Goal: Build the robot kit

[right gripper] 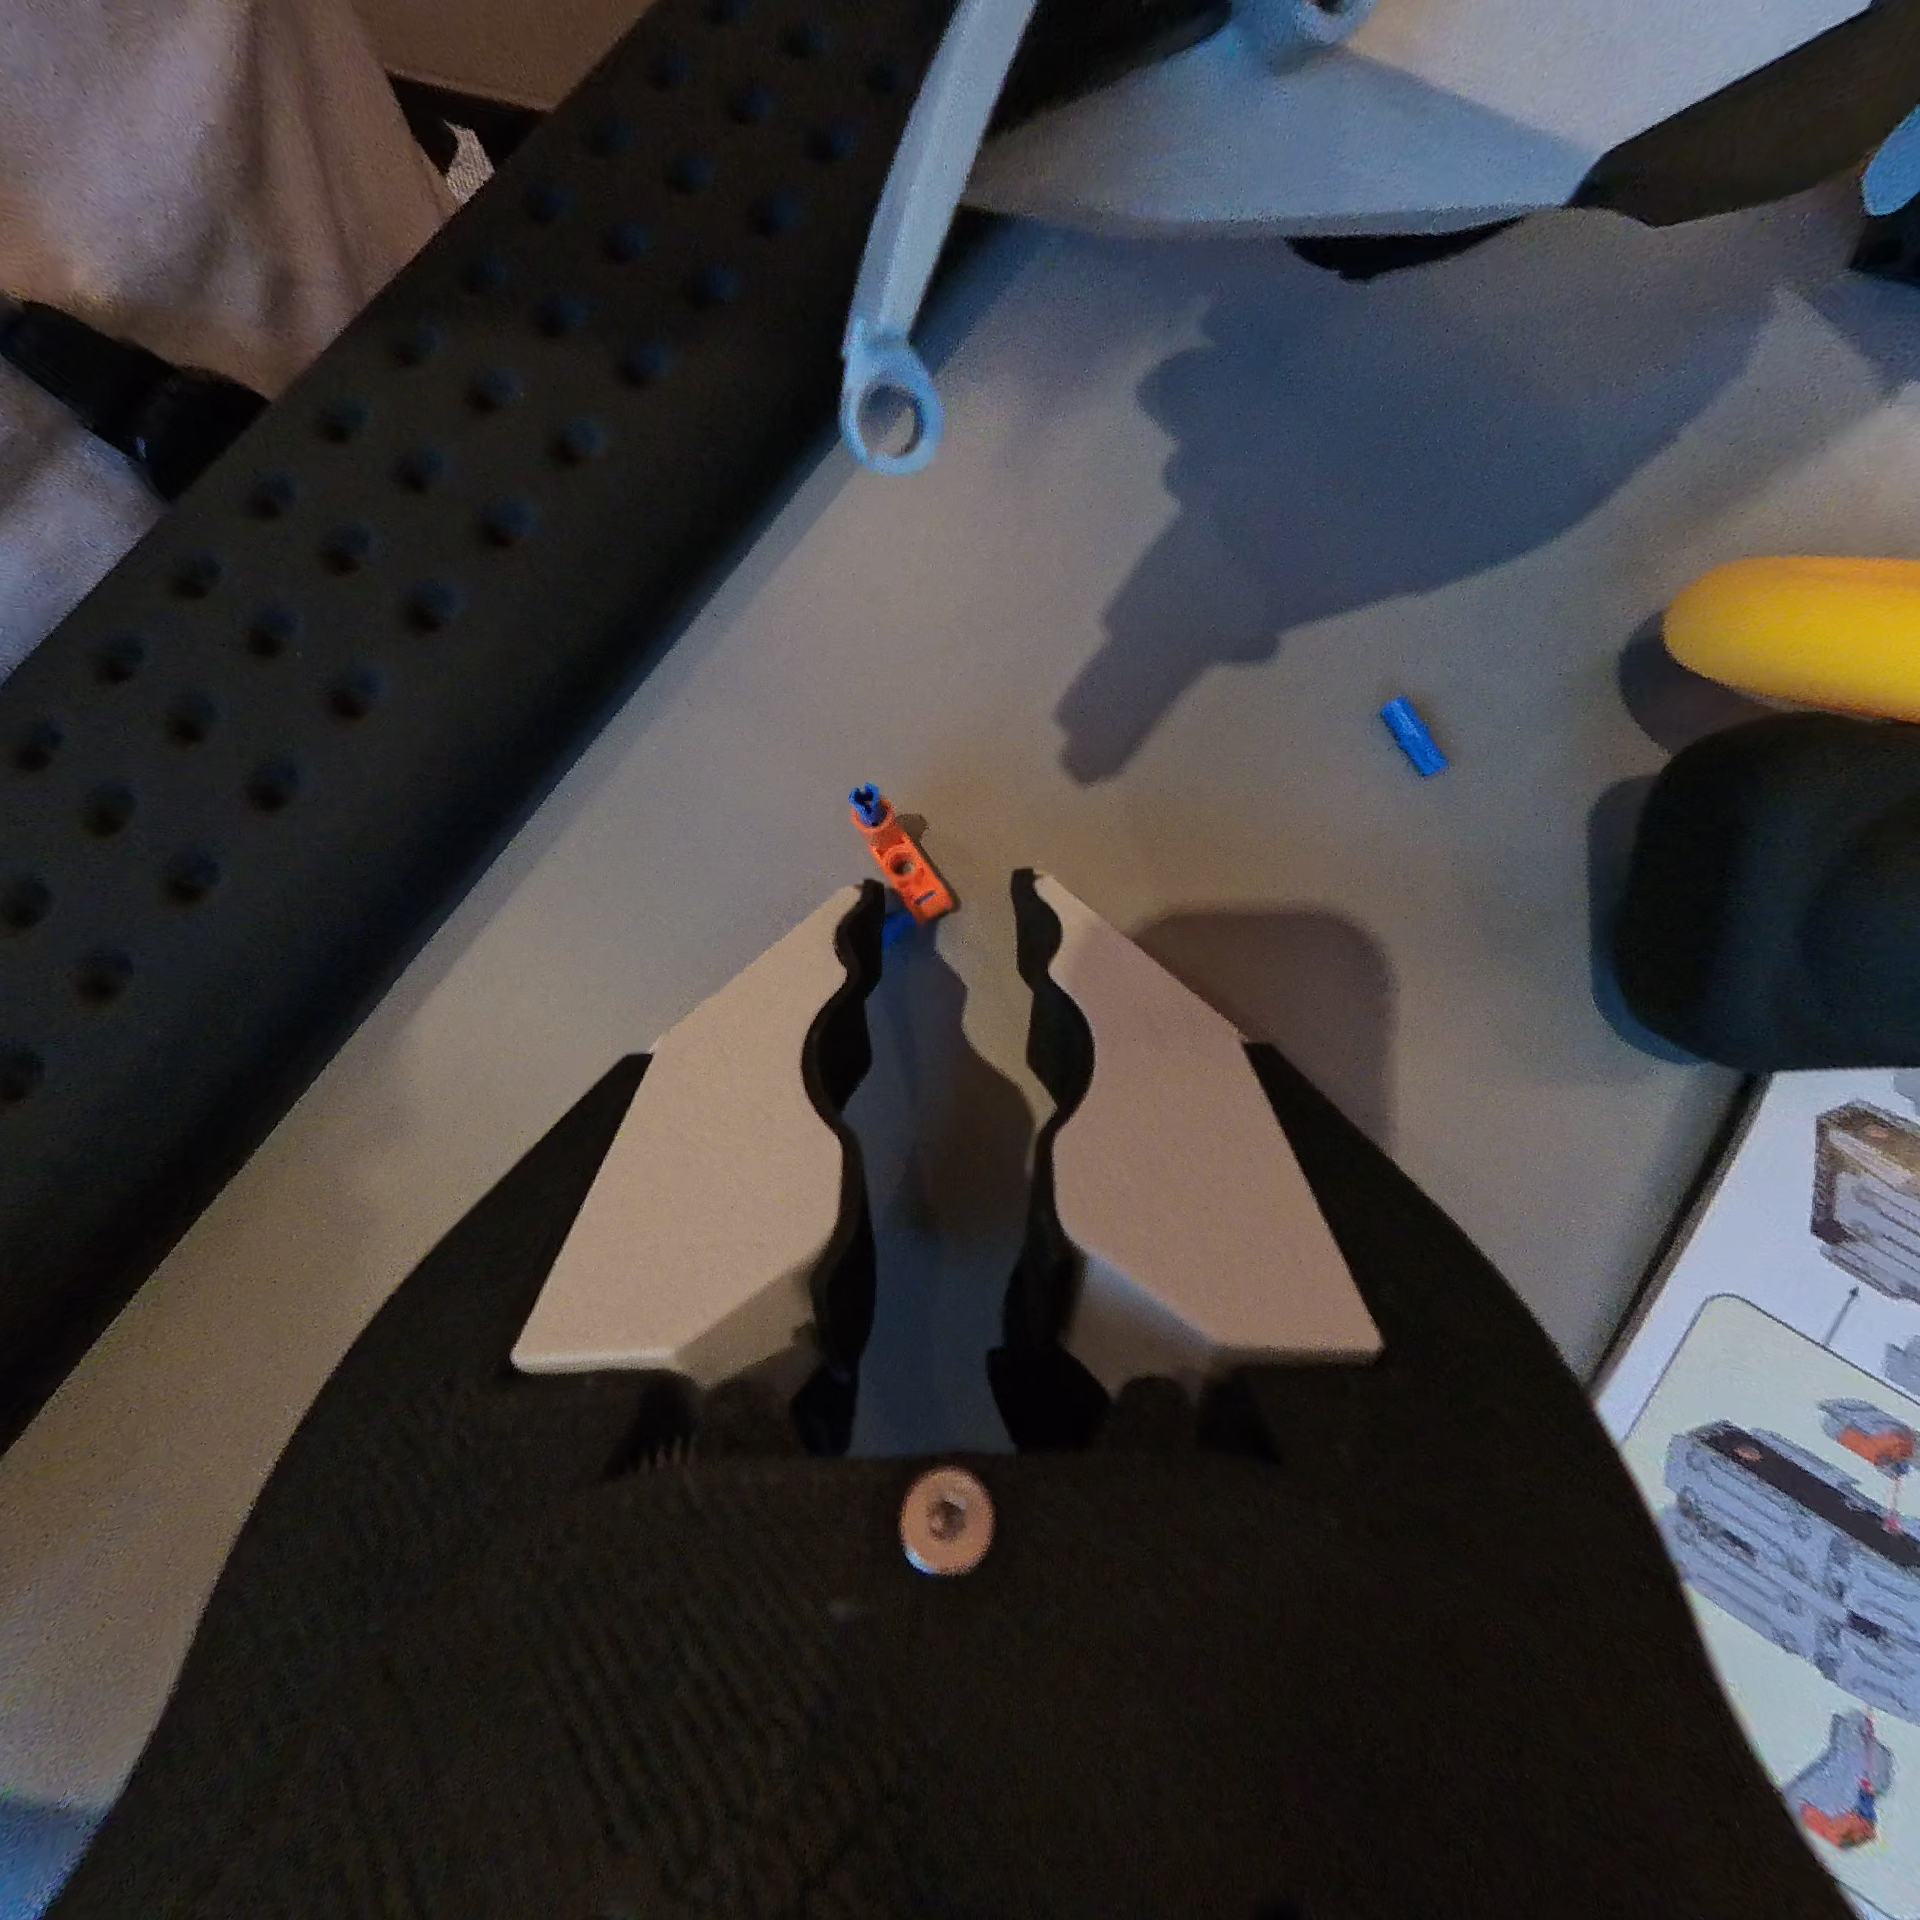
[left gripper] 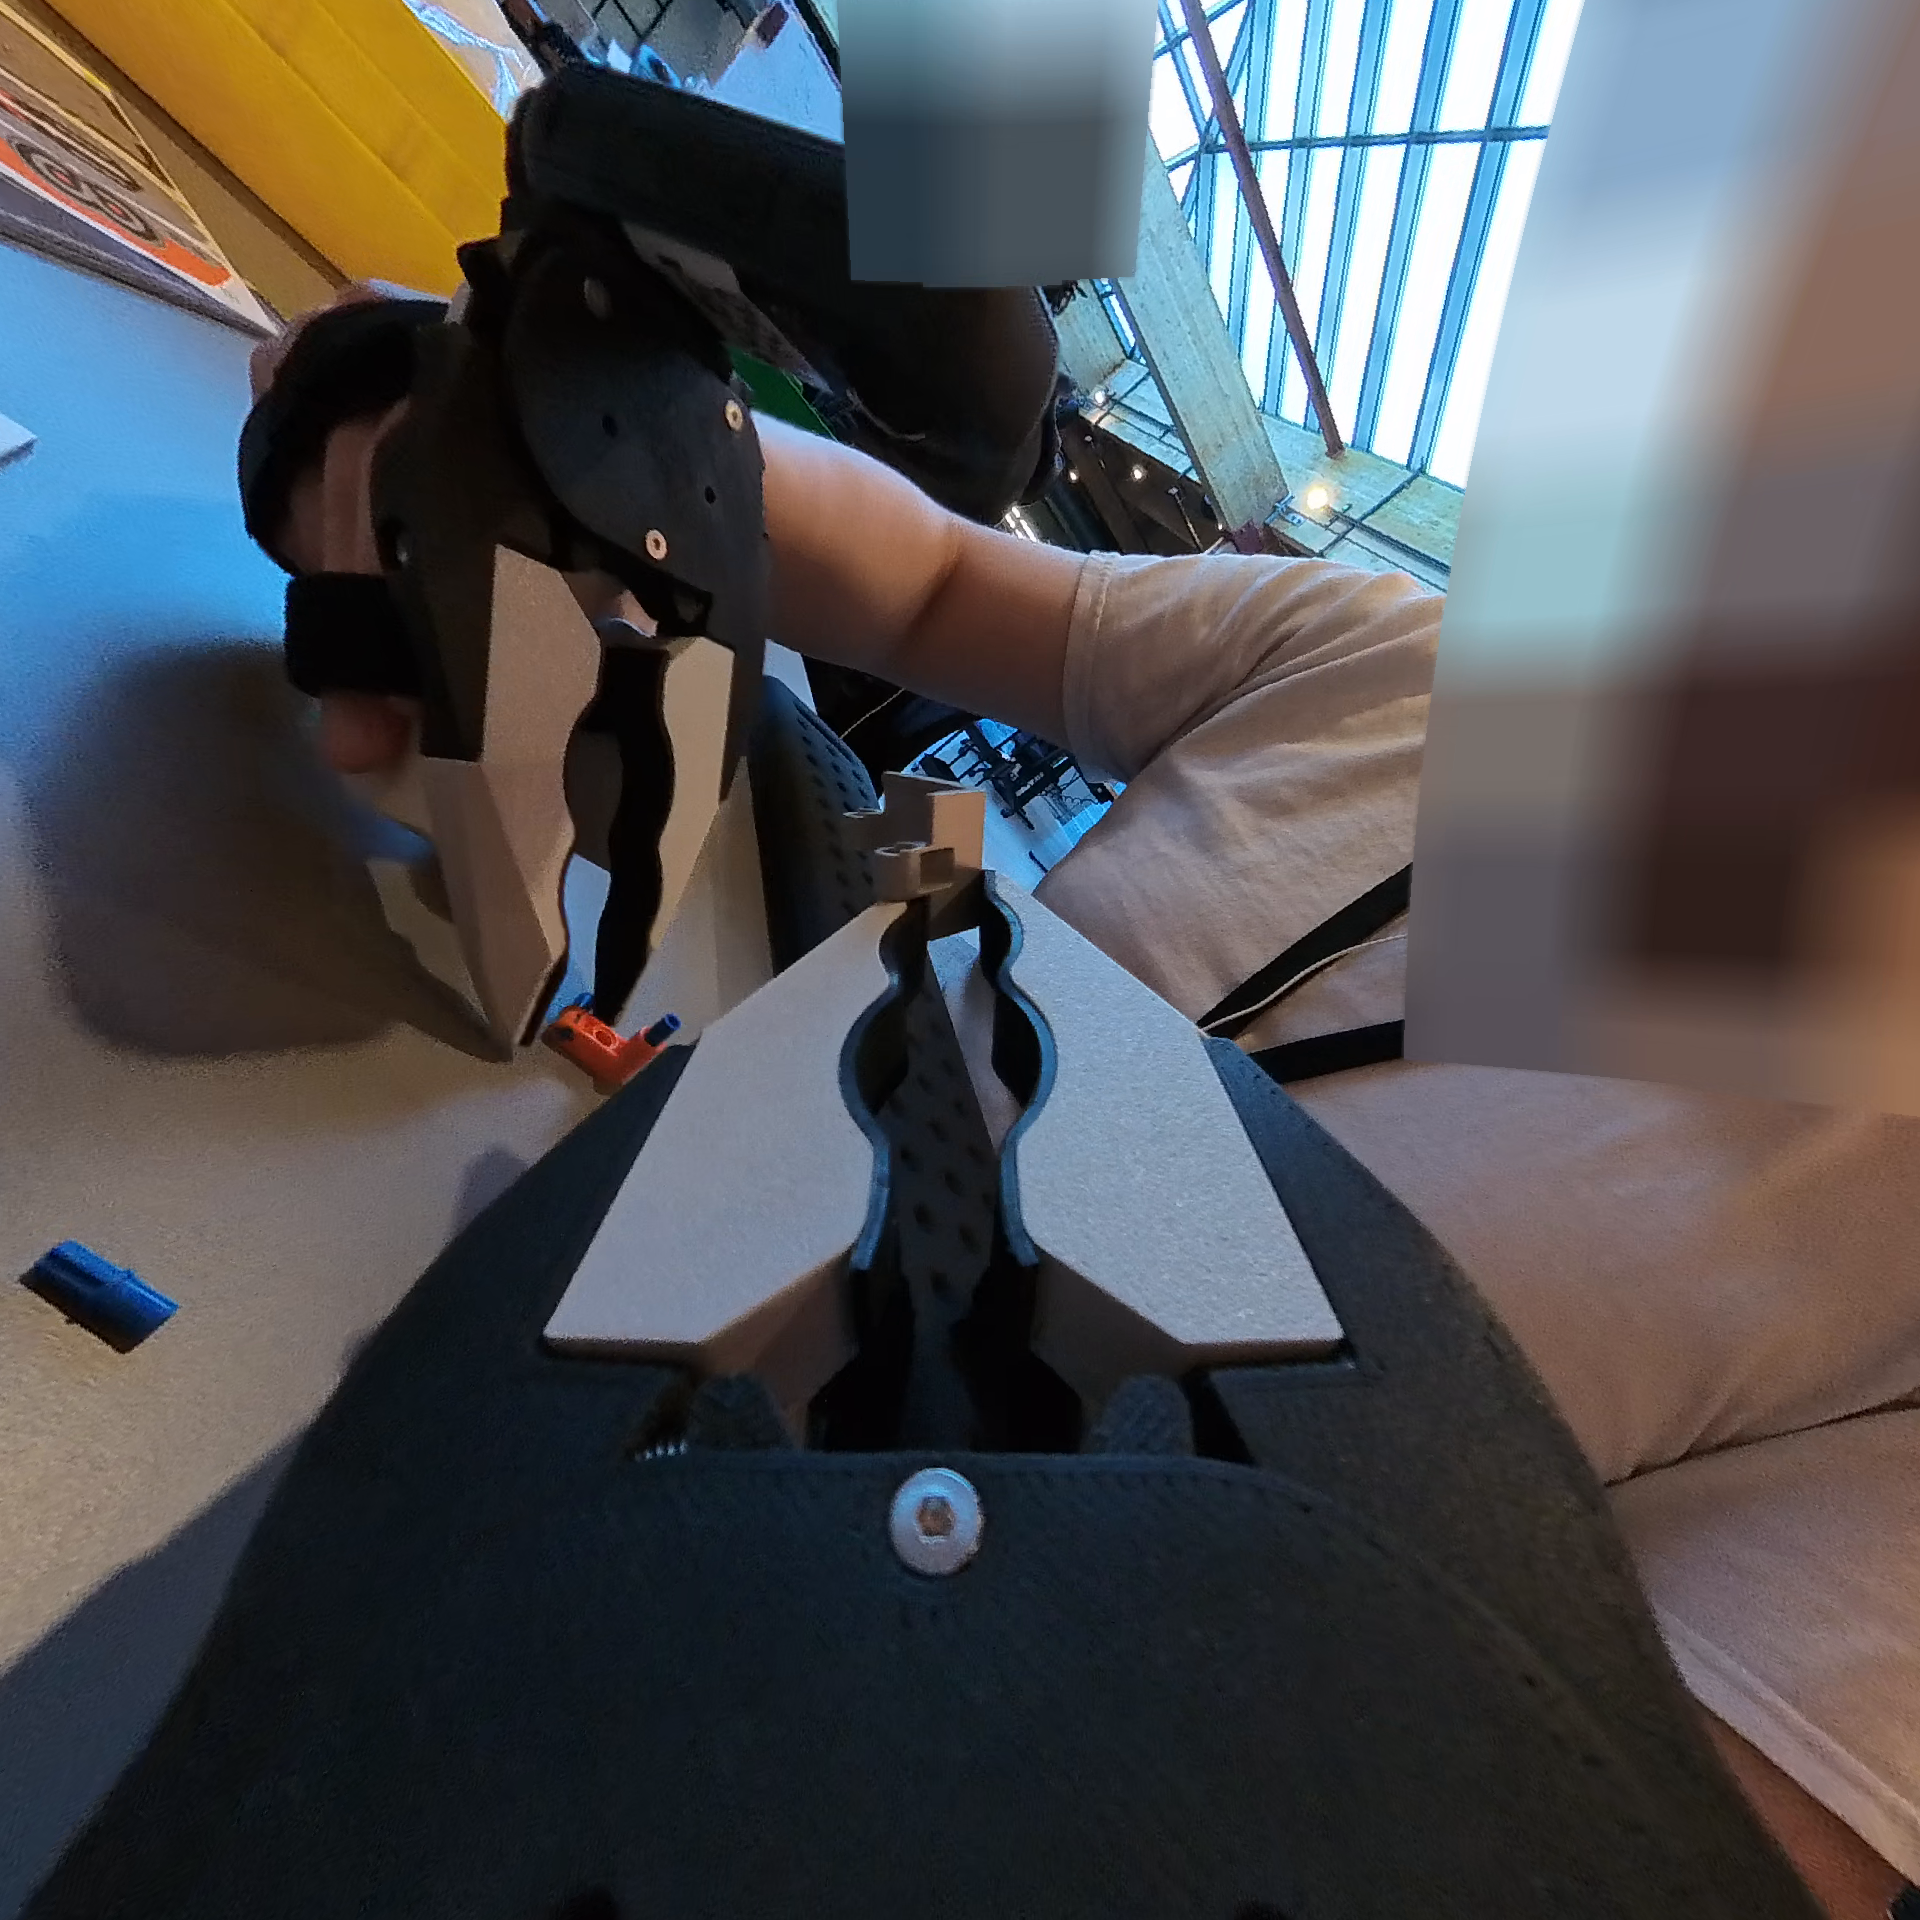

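Note:
My left gripper (left gripper: 951, 902) is shut on a small grey stepped building piece (left gripper: 920, 836) with pin holes, held up in the air at its fingertips. My right gripper (right gripper: 945, 888) is open and points down at the grey table (right gripper: 623, 1039). A small orange connector with blue pins (right gripper: 902, 857) lies just beyond its tips, nearest the left finger. In the left wrist view, the right gripper (left gripper: 582, 1003) hangs over the same orange connector (left gripper: 601, 1039), held by a person's hand. A loose blue pin (right gripper: 1413, 736) lies to the right and also shows in the left wrist view (left gripper: 99, 1294).
A black perforated panel (right gripper: 312, 520) runs along the table's left edge. A grey arm with a ring end (right gripper: 891, 410) reaches in from the top. A yellow object (right gripper: 1808, 634) and a black rounded object (right gripper: 1766, 894) sit at right, an instruction booklet (right gripper: 1787, 1455) at lower right. Spacing between my two grippers at the tips: around 11 centimeters.

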Tool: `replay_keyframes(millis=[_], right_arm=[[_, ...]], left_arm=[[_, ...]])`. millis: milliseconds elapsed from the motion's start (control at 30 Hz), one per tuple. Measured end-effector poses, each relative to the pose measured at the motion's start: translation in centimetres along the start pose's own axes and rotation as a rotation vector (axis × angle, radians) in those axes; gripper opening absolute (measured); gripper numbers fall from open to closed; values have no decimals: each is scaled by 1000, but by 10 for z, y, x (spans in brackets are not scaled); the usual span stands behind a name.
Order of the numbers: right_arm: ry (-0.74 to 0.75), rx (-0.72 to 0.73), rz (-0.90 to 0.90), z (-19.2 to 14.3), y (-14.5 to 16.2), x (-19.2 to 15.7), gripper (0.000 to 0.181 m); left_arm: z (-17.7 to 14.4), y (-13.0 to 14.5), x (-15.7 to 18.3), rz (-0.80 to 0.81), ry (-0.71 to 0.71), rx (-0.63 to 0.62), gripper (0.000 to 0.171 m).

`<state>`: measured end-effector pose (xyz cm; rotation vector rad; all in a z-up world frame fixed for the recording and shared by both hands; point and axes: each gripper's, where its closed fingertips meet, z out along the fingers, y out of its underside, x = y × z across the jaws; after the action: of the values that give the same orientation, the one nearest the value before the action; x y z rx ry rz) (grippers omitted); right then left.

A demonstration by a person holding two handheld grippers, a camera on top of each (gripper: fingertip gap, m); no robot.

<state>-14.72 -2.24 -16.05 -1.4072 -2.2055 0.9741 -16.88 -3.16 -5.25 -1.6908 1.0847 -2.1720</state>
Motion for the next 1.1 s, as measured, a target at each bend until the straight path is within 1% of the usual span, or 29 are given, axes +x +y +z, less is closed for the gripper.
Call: replay_keyframes(millis=[67, 133, 200, 233, 300, 367, 467, 533, 633, 700, 800, 900, 967, 1100], right_arm=[[-8, 8, -2, 1, 2, -2, 21], [-10, 31, -5, 2, 1, -3, 12], [7, 23, 13, 1, 2, -1, 12], [39, -2, 17, -2, 4, 2, 12], [152, -118, -7, -17, 17, 11, 11], [329, -265, -74, -43, 30, 22, 11], [552, -465, -241, -75, 39, 25, 11], [689, -659, -347, -94, 50, 28, 11], [803, -935, -438, -112, 75, 30, 12], [834, -1040, -491, -115, 90, 30, 12], [899, -1111, -524, -121, 99, 32, 12], [933, -1086, -502, -120, 95, 31, 12], [957, -1091, -527, -121, 92, 30, 12], [956, -1082, -538, -116, 93, 23, 12]], left_arm=[[0, -1, 1, 2, 4, 0, 7], [0, -1, 1, 3, 4, -3, 7], [0, -1, 1, -1, 8, -3, 7], [0, -1, 1, -2, 5, -1, 7], [-1, -2, 1, 0, 3, 6, 7], [-2, -3, 0, 2, -15, 15, 7], [-4, -2, -10, -38, -65, 19, 7], [-5, 1, -20, -75, -112, 10, 7], [-2, 4, -22, -95, -115, -6, 7], [0, 5, -20, -84, -113, -13, 7], [0, 4, -18, -81, -106, -8, 7], [-1, 3, -17, -87, -97, 4, 7], [-1, 3, -17, -89, -97, 6, 7], [0, 4, -17, -92, -94, -2, 7]])
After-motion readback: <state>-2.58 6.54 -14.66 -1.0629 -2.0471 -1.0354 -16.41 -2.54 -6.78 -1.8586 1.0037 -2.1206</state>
